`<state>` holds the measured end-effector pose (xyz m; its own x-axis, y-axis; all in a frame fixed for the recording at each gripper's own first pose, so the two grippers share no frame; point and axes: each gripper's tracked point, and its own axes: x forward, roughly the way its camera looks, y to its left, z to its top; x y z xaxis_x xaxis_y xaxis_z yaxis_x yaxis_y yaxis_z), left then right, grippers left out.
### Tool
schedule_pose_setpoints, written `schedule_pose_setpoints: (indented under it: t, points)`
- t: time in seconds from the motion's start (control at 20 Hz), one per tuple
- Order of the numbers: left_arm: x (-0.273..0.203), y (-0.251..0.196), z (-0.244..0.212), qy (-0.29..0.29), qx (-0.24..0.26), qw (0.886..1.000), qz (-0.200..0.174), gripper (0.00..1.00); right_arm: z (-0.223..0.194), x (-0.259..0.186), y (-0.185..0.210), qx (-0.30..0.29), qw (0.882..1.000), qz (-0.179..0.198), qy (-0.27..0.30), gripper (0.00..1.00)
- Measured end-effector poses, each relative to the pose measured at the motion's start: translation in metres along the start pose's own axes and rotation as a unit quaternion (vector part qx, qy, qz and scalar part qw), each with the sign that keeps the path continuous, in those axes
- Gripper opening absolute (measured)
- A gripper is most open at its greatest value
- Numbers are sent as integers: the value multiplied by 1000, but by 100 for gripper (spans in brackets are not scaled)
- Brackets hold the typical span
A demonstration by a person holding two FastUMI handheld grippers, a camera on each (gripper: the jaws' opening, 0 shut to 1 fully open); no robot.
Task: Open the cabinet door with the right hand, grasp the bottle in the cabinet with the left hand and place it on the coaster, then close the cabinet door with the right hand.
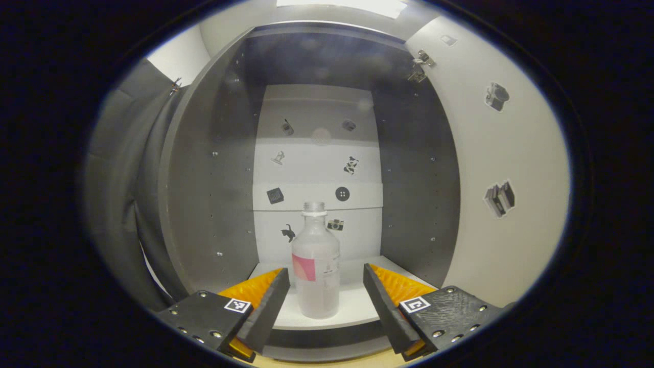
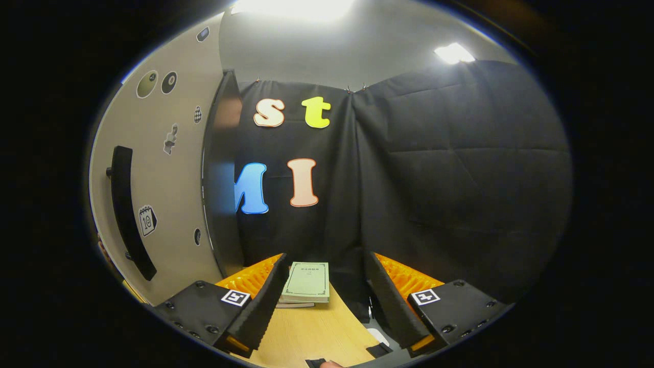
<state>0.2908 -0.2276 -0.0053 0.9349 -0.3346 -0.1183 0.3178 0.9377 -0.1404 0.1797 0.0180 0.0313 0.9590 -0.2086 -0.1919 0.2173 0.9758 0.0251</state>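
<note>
- Grey-walled cabinet [image 1: 204,194], largest element: standing open, its pale back panel dotted with small stickers.
- Cabinet door [image 1: 490,214], swung fully aside; in the right gripper view its outer face carries a dark bar handle [image 2: 127,214]. The opening step appears complete.
- Wooden table [image 2: 311,327], bearing a stack of booklets [image 2: 306,281].
- Left gripper [image 1: 324,296]: jaws wide, flanking the bottle without touching it.
- Right gripper [image 2: 324,301]: jaws wide, holding nothing, near the door.
- Bottle [image 1: 316,266]: translucent, upright on the cabinet's white floor, near its front edge.
- Remaining, by judgement: grasping the bottle, placing it on the coaster, closing the door.
</note>
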Motion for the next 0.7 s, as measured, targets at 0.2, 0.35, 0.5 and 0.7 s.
schedule_pose_setpoints:
  t: [0.2,0.35,0.5,0.7]
  points:
    - [21,10,-11,8,-6,1000,-4,88,-1,2,3,-6,1000,-18,3,94]
    - [37,13,-21,21,-11,1000,-10,89,-4,4,5,-15,999,-27,9,94]
    - [50,16,-32,32,-16,999,-13,88,-8,5,6,-25,999,-35,15,99]
    - [58,18,-37,38,-10,999,-7,90,-11,7,7,-32,999,-39,21,94]
